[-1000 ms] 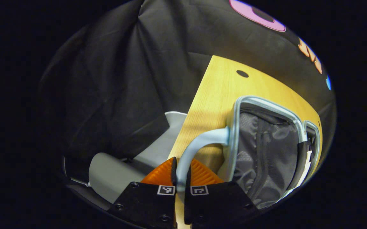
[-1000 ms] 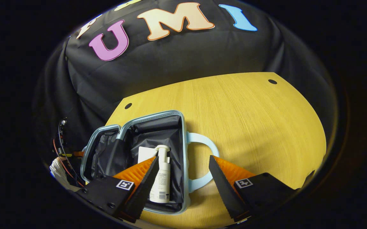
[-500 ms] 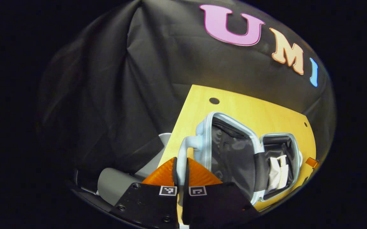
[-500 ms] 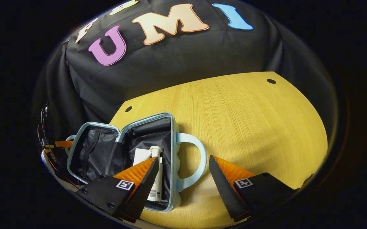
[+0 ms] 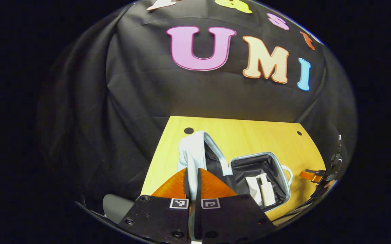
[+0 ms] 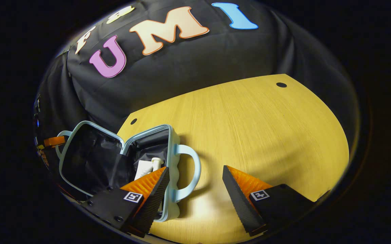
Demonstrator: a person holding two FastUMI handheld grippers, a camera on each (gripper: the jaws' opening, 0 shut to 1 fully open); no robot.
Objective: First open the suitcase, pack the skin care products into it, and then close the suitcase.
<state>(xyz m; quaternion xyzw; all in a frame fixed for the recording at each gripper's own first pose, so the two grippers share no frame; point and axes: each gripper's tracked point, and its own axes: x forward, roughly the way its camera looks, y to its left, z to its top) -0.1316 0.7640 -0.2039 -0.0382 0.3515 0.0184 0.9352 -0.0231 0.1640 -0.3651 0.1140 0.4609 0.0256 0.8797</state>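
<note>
the left gripper is clenched on the lid handle of the suitcase, both fingers pressing the pale blue loop right at their tips. just beyond the tips the lid stands raised, near upright, hinged to the base, which lies flat on the wooden table ahead and to the right of this claw. inside the base, on the dark lining, lie a white pump bottle and a flat white packet, touching each other.

the right gripper is released, its fingers spread wide above bare table, holding nothing. the second handle of the case sits just left of the gap between its fingers, and the open base lies beyond its left finger, with the lid farther left.

judging from this, packing looks done and closing is in hand. the shell appears rigid and light, so the lid should swing as one stiff piece on its hinge; the handle loop is the sound place to hold, smooth plastic that could slip if the grip slackens. the soft lining may bunch at the rim. the free claw could steady the base by its handle.
</note>
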